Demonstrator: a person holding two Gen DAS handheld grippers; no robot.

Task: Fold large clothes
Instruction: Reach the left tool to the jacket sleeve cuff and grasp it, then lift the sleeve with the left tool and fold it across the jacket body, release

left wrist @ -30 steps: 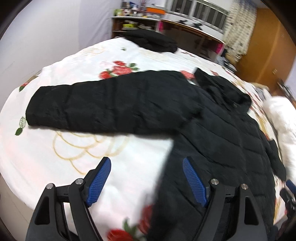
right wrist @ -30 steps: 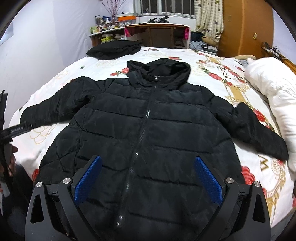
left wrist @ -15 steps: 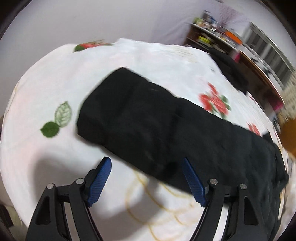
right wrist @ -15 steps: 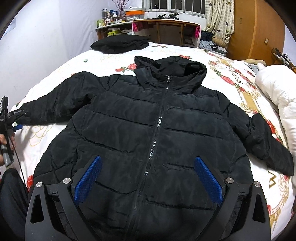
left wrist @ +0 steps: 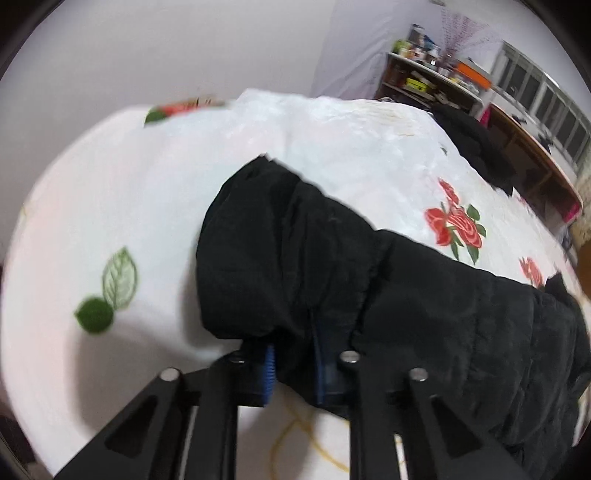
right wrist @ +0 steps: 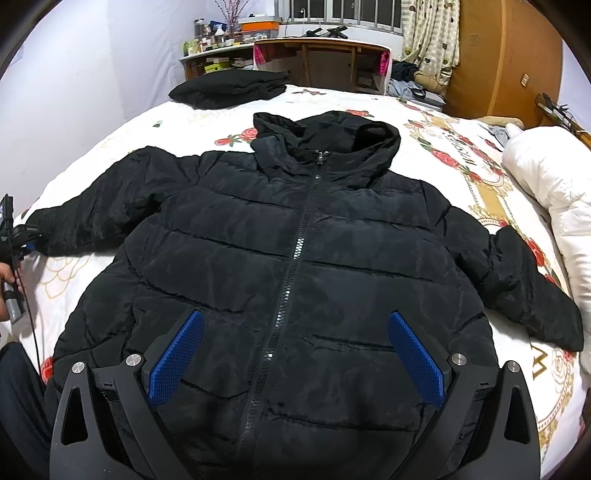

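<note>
A black hooded puffer jacket (right wrist: 258,258) lies face up, zipped, on the floral bed sheet (right wrist: 461,158), both sleeves spread out. In the left wrist view my left gripper (left wrist: 294,365) is closing its jaws on the cuff end of the jacket's left-hand sleeve (left wrist: 280,251), and black fabric is pinched between the blue pads (left wrist: 269,369). The right wrist view shows that gripper (right wrist: 31,243) at the far left edge, at the sleeve's tip, held by a hand (right wrist: 5,273). My right gripper (right wrist: 295,321) hovers open over the jacket's lower front, nothing between its fingers.
A folded black garment (right wrist: 229,88) lies at the far end of the bed. A white duvet (right wrist: 546,192) is bunched along the right side. Beyond the bed stand a desk (right wrist: 321,48) and a cluttered shelf (right wrist: 218,33). A wall runs close on the left.
My left gripper swung left along the sleeve to its cuff, came down and went from wide open to pinching the cuff. The right gripper drifted slightly toward the jacket, still open.
</note>
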